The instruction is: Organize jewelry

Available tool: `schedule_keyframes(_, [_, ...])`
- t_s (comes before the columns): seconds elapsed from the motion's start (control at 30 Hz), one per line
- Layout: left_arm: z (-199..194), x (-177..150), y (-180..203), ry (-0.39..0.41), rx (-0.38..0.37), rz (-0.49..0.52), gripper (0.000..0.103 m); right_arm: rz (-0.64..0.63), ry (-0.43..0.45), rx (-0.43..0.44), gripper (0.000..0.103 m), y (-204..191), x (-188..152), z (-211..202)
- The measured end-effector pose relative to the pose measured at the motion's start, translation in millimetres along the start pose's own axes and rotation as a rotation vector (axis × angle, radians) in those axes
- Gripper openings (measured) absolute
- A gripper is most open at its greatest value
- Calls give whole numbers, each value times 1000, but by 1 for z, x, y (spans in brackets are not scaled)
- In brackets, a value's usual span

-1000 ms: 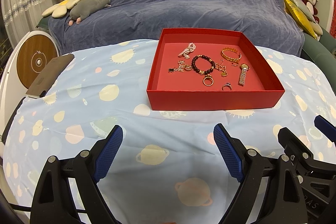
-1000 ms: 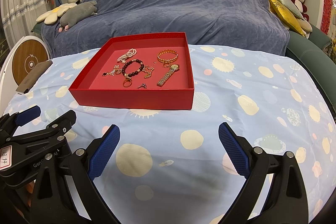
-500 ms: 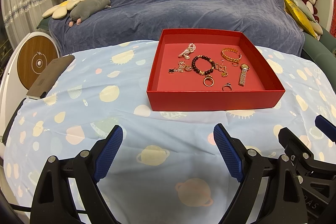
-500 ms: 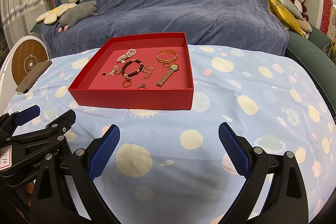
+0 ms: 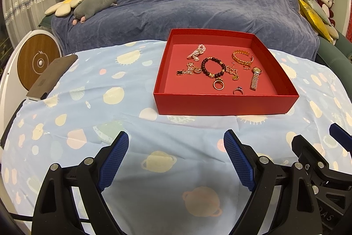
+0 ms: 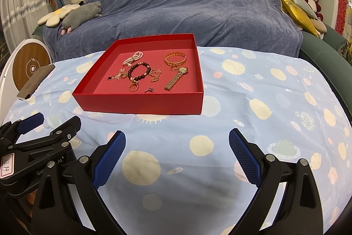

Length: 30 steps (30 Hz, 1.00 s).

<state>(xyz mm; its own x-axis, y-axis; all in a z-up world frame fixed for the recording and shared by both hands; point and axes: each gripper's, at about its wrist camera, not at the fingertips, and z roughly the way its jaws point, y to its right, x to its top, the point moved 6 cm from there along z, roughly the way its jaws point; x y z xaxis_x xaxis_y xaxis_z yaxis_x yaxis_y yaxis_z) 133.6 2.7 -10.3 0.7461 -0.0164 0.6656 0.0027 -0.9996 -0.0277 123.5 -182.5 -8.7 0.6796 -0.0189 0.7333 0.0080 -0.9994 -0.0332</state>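
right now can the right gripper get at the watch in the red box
Probably yes. The right gripper is open and empty, the red box has no lid, and the watch lies apart from the other pieces, with only bare tablecloth between.

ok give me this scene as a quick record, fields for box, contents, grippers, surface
box: red box, open-topped, on the tablecloth
contents: dark bead bracelet, gold bangle, gold watch, pearl strand, gold ring, gem ring, tangled chains
left hand-held gripper: open, empty, short of the box
right hand-held gripper: open, empty, short of the box
surface: pale blue planet-print tablecloth
behind: sofa under a blue throw
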Motion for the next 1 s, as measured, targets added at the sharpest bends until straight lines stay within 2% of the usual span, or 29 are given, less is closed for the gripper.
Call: schedule_keyframes(1.0, [-1, 1, 3, 10, 10, 8, 86, 8, -3, -9, 95, 2, -3, 1])
